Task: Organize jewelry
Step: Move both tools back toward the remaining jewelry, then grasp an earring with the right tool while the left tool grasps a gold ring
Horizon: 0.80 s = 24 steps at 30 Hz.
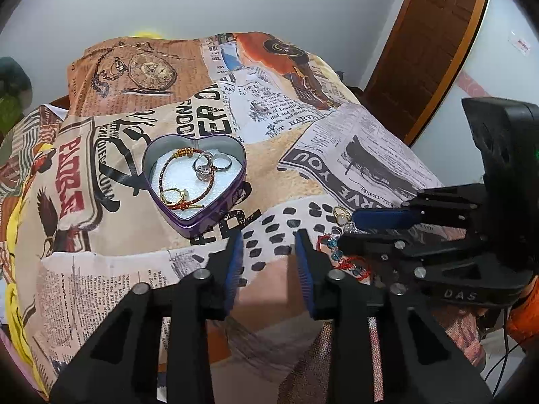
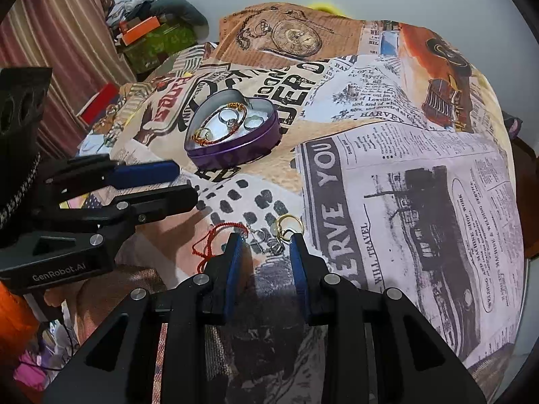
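Note:
A purple heart-shaped tin [image 1: 215, 216] [image 2: 249, 146] sits on the newspaper-print cloth and holds a red-gold cord bracelet [image 1: 164, 181], silver rings [image 1: 205, 167] and a gold ring [image 1: 172, 196]. Loose on the cloth lie a gold ring [image 2: 289, 223] [image 1: 341, 214], a small silver piece [image 2: 277, 247] and a red string bracelet with blue beads [image 1: 337, 252] [image 2: 215, 235]. My right gripper [image 2: 266, 240] [image 1: 348, 227] is open, its fingertips straddling the loose pieces. My left gripper [image 1: 268, 237] [image 2: 183, 183] is open and empty, just left of them.
The cloth [image 2: 404, 168] covers a rounded table that drops away on all sides. Boxes and clutter [image 2: 148, 37] stand at the far left by a striped curtain [image 2: 50, 33]. A wooden door [image 1: 431, 43] is at the right.

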Tool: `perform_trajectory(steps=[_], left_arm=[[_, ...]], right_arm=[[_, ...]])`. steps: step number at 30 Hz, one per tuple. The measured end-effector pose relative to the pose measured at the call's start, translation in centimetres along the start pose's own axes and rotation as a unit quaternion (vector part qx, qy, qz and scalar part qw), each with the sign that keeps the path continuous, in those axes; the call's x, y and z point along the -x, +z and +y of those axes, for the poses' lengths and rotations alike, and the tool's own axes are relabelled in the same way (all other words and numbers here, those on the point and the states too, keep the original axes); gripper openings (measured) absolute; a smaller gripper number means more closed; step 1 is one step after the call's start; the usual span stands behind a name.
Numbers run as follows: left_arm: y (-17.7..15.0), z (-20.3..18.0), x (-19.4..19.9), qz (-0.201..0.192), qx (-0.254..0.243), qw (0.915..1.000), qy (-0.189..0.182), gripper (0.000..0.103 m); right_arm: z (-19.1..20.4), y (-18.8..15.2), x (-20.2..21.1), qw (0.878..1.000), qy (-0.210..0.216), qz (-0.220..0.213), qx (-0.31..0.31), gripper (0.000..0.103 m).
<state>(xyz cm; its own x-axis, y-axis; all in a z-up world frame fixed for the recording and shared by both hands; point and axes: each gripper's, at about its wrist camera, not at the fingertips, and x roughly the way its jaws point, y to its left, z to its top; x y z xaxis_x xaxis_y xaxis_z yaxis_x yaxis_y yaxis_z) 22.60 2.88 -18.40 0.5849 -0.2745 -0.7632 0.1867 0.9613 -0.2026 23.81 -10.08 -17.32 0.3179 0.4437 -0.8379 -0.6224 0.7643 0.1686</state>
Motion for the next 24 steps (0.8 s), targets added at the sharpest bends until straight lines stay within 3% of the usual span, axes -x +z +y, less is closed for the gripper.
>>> perform_trajectory(steps=[3,13,18,19,21,24], left_arm=[[-0.1,-0.2,-0.1,0.002,-0.004,1.0,-0.002,0.024],[0.3,-1.7,-0.3,0.008,-0.012,0.9996,-0.025,0.024],[0.3,-2.8,-1.4,0.018,-0.029,0.9993,-0.018,0.024],[0.3,-2.9,-1.9,0.024,-0.031,0.9991,-0.017,0.022],[0.0,-3.1,-2.6,0.031,-0.034,0.9988,-0.018,0.007],[-0.2,-3.3,-2.9,0.033,-0.037,0.9985,-0.024,0.001]], right_arm=[[0.1,0.0,-0.1,1.0,0.004,0.0,0.003,0.01],[-0.4,-0.3,2.6,0.999,-0.012,-0.038,-0.003,0.01],[-1.1,-0.4,3.9,0.998,-0.019,-0.052,-0.01,0.01],[-1.2,-0.5,4.1,0.998,-0.02,-0.054,-0.011,0.01],[-1.4,-0.6,4.4,0.998,-0.022,-0.057,-0.012,0.01],[-1.6,-0.7,4.7,0.998,-0.026,-0.06,-0.013,0.01]])
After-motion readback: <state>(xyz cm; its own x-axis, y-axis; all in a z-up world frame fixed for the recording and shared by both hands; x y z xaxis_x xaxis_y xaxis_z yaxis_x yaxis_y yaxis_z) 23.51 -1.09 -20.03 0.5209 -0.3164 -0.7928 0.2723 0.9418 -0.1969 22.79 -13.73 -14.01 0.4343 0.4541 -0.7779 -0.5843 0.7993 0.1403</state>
